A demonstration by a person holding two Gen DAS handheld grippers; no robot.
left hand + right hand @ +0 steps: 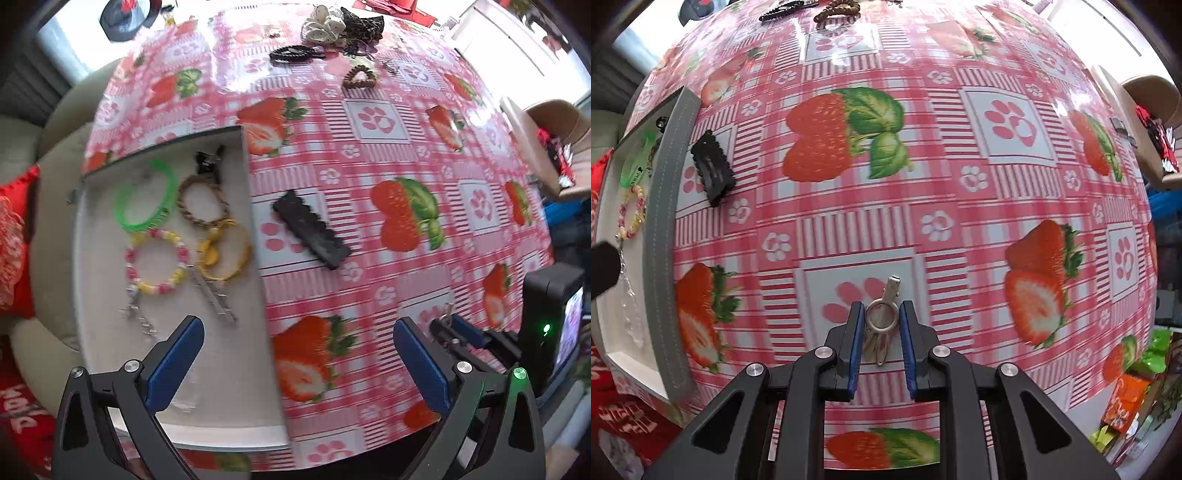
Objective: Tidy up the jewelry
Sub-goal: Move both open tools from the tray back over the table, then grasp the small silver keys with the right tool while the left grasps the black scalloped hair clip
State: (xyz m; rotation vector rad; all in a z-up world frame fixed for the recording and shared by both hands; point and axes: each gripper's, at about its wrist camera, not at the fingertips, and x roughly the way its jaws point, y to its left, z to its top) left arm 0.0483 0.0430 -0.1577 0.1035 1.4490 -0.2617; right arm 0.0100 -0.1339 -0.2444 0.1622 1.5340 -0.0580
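Surface: a glossy pink checked tablecloth (923, 192) printed with strawberries and paw prints is covering the table.
Room: cushioned seating is showing at the left edge, daylight beyond.
Tray: one white tray (92, 332) is sitting at the cloth's left side.
Tray contents: four bracelets lying together, namely a green bracelet (146, 199), braided one, yellow one and beaded one, plus clips.
Loose pieces: one black hair clip (312, 230) is lying just beside the tray; more accessories are waiting at the far edge.
Right gripper (881, 325): clamping on a pale ring-shaped clip (882, 317) against the cloth.
Left gripper (295, 354): hanging spread wide, holding nothing.
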